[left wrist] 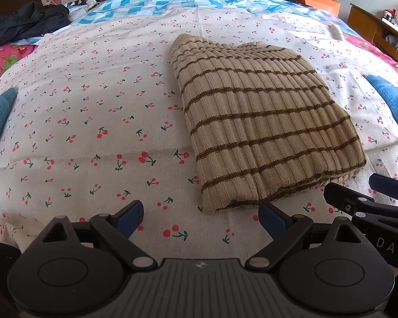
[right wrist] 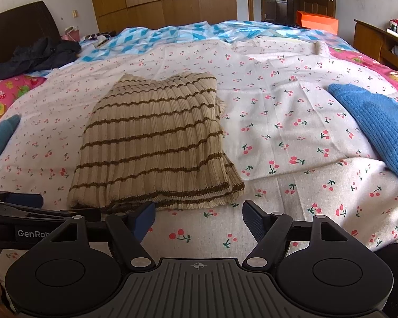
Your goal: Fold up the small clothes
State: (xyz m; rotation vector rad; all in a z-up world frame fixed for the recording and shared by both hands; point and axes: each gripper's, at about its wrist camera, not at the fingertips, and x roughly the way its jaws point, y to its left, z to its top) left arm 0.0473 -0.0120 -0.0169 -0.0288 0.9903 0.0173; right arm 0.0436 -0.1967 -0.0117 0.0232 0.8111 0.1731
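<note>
A beige ribbed knit garment with brown stripes [left wrist: 257,124] lies folded into a rough rectangle on the cherry-print sheet [left wrist: 92,122]. It also shows in the right wrist view [right wrist: 156,143]. My left gripper [left wrist: 201,217] is open and empty, just short of the garment's near left corner. My right gripper [right wrist: 199,218] is open and empty, just short of the garment's near right corner. The right gripper also shows at the right edge of the left wrist view [left wrist: 358,198], and the left gripper at the left edge of the right wrist view [right wrist: 16,204].
A blue knit garment [right wrist: 379,122] lies to the right and a teal one [right wrist: 0,137] to the left. A dark jacket [right wrist: 42,55] lies at the far left by the headboard. A blue patterned quilt [right wrist: 177,34] covers the far side. An orange box [right wrist: 317,22] and a wooden cabinet [right wrist: 371,39] stand at the far right.
</note>
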